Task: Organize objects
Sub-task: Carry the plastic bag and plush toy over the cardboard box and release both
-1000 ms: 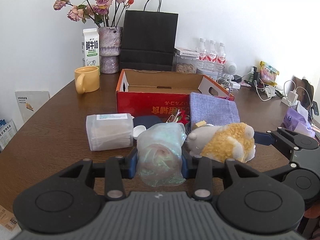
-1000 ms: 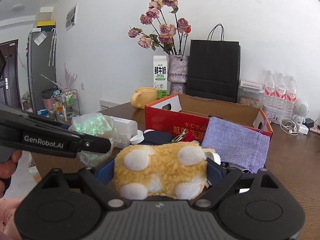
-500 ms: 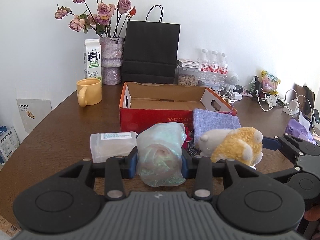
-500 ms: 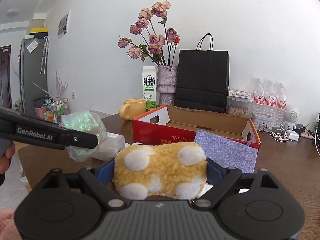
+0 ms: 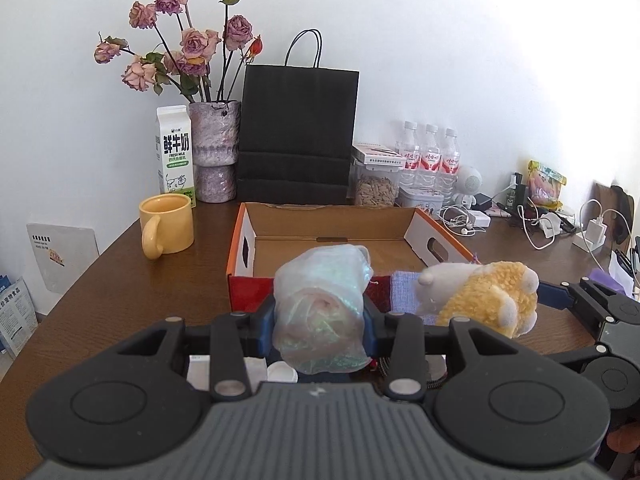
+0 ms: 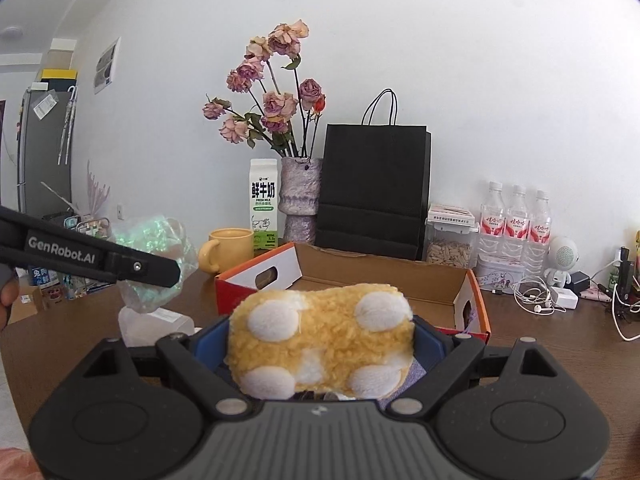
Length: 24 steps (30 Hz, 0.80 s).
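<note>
The left gripper (image 5: 320, 322) is pinching an iridescent plastic-wrapped bundle (image 5: 322, 308) between its blue pads, the wrap bulging above and below the jaws, which suggests a soft load being gripped at mid-body so that it is not slipping out. The right gripper (image 6: 322, 344) is clamping a yellow plush toy with white paws (image 6: 320, 340) across its body, paws facing the camera; in the left wrist view the same toy (image 5: 480, 296) is hanging just beside the bundle, head pointing toward it. Both loads are being held clear of the table and in front of the near wall of the open red cardboard box (image 5: 340, 236), whose floor is showing bare cardboard; the likely intent is to carry both items over the wall and release them inside. A lilac fabric pouch (image 5: 404, 292) is leaning against the box front, and a translucent lidded container (image 6: 156, 322) is sitting on the table below the left gripper, both probably awaiting sorting. The surface is a dark brown wooden table (image 5: 120, 292). Behind the box, a yellow mug (image 5: 168, 230), a milk carton (image 5: 176, 150), a vase of dried roses (image 5: 214, 152), a black paper bag (image 5: 298, 136), a jar of seeds (image 5: 374, 184) and three water bottles (image 5: 430, 156) are standing along a white wall, with cables and chargers (image 5: 540, 224) trailing to the right. A grey refrigerator (image 6: 44, 148) is showing in the room at far left
</note>
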Tool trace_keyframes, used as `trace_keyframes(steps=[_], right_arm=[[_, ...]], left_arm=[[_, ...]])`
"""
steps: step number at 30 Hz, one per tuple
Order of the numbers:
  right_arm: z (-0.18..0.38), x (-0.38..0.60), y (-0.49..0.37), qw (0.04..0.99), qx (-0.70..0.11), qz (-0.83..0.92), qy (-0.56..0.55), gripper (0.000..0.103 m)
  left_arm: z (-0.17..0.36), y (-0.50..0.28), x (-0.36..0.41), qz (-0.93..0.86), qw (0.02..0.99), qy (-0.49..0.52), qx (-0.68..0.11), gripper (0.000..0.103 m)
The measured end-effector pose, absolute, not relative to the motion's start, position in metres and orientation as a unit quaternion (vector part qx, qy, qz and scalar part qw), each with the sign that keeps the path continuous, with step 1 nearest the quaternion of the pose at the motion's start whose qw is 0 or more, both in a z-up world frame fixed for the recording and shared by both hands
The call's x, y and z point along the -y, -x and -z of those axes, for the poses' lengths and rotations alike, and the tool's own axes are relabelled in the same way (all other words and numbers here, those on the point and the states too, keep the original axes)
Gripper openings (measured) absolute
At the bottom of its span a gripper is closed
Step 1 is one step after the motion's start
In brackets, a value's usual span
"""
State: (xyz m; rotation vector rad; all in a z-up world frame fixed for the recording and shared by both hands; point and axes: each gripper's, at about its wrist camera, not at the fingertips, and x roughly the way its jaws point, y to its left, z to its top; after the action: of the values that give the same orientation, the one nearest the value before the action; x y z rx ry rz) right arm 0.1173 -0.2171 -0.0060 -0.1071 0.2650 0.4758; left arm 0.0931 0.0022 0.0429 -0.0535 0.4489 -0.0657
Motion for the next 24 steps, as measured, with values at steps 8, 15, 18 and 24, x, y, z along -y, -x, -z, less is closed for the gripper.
trace_keyframes(steps=[8, 15, 18, 24], right_arm=[[-0.002, 0.219, -0.159, 0.968, -0.112, -0.217, 0.057, 0.091], [-0.01, 0.22, -0.202, 0.971, -0.097, -0.21, 0.057, 0.091], [-0.011, 0.22, -0.22, 0.972, -0.098, -0.207, 0.059, 0.091], [-0.01, 0.22, -0.259, 0.972, -0.109, -0.2, 0.061, 0.091]], left_arm=[[-0.05, -0.14, 0.007, 0.03, 0.977, 0.021, -0.212, 0.041], [-0.048, -0.186, 0.016, 0.034, 0.976, 0.02, -0.214, 0.041], [-0.046, -0.207, 0.019, 0.033, 0.976, 0.018, -0.217, 0.041], [-0.04, -0.252, 0.023, 0.023, 0.974, 0.02, -0.225, 0.041]])
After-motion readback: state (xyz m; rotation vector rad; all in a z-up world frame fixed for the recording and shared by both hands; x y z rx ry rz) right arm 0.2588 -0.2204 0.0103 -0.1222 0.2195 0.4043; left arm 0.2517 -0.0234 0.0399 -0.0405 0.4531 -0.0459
